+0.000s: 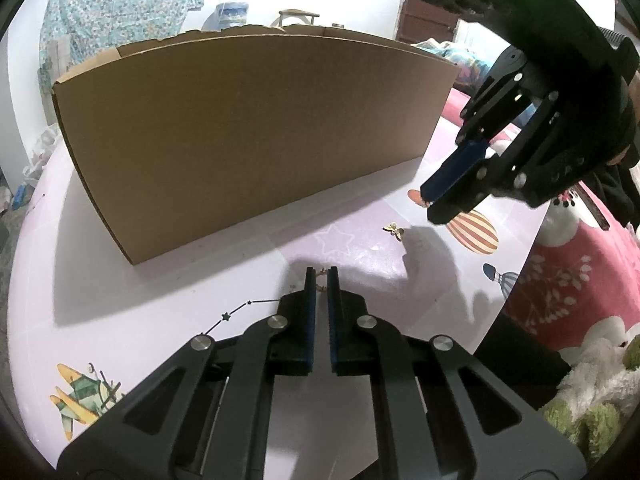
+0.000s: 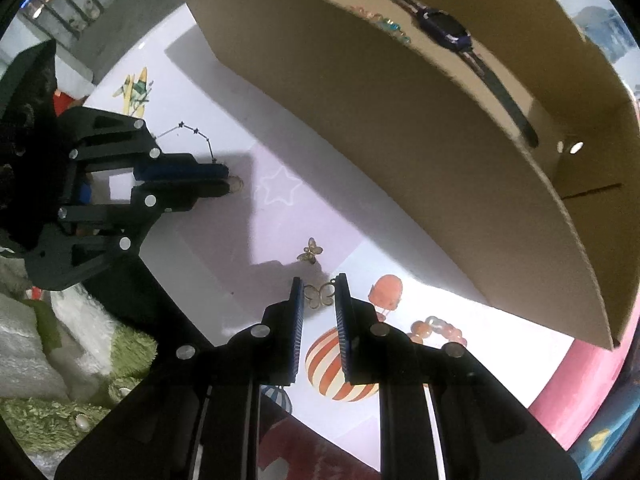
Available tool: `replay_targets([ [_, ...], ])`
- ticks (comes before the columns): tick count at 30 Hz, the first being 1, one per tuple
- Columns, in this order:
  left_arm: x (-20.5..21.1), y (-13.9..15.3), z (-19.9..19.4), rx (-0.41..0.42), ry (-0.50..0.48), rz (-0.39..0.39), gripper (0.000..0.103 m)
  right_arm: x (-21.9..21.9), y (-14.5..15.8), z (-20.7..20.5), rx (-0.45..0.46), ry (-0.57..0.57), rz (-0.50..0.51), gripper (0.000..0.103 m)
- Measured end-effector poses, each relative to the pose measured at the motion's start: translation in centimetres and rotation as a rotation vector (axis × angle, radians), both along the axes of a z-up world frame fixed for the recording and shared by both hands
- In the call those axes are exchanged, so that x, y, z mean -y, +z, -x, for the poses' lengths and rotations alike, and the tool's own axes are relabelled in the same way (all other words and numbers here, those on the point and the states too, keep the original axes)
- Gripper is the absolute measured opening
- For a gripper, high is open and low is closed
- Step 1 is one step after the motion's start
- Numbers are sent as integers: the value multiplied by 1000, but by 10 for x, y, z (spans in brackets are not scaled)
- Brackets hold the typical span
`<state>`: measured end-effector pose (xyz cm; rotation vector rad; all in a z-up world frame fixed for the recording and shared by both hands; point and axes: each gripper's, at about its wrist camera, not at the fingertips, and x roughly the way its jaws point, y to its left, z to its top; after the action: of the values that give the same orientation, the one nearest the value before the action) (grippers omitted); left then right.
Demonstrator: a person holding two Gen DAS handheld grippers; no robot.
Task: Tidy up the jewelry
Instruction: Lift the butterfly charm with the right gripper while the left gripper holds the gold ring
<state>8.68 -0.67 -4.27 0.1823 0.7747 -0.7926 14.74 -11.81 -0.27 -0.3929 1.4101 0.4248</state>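
Observation:
A cardboard box [image 1: 248, 136] stands on the table; in the right wrist view its inside [image 2: 520, 92] holds a dark watch [image 2: 448, 32] and some beads [image 2: 394, 28]. My left gripper [image 1: 321, 274] is shut on a small gold earring [image 1: 320, 278], low on the table; it also shows in the right wrist view [image 2: 228, 182]. My right gripper [image 2: 319, 286] holds a gold butterfly earring [image 2: 319, 295] between its fingertips above the table. Another gold butterfly earring [image 2: 311, 251] lies on the table, also in the left wrist view [image 1: 394, 231]. A pink bead bracelet [image 2: 438, 330] lies near the box.
The table cover [image 1: 160, 320] is white with printed balloons, stars and a plane. Pink and green plush fabric [image 1: 580, 320] lies by the table's right edge. The box wall runs close along the far side of both grippers.

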Motion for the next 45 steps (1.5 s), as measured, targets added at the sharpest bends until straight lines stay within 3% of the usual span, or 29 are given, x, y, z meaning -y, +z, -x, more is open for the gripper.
replay_targets([
  [9,3,6,11,21,-11,-45,5,8,24,24,73,-10,-38,16],
  [13,8,7,4,6,-14,-66,22,16,22,27,71,-18,-54,16],
  [20,20,6,-11,-13,-29,-118,22,29,17,30,81,-28,-95,16],
  [22,25,5,-7,1,-33,-145,21,35,17,29,85,-32,-110,16],
  [25,33,4,-1,36,-44,-197,11,39,20,30,92,-33,-127,16],
  [30,37,5,1,45,-48,-225,9,47,23,33,106,-33,-154,16],
  [32,38,7,1,53,-53,-231,0,50,24,35,110,-36,-163,16],
  [45,30,19,0,80,-105,-240,1,56,30,39,117,-39,-180,16],
])
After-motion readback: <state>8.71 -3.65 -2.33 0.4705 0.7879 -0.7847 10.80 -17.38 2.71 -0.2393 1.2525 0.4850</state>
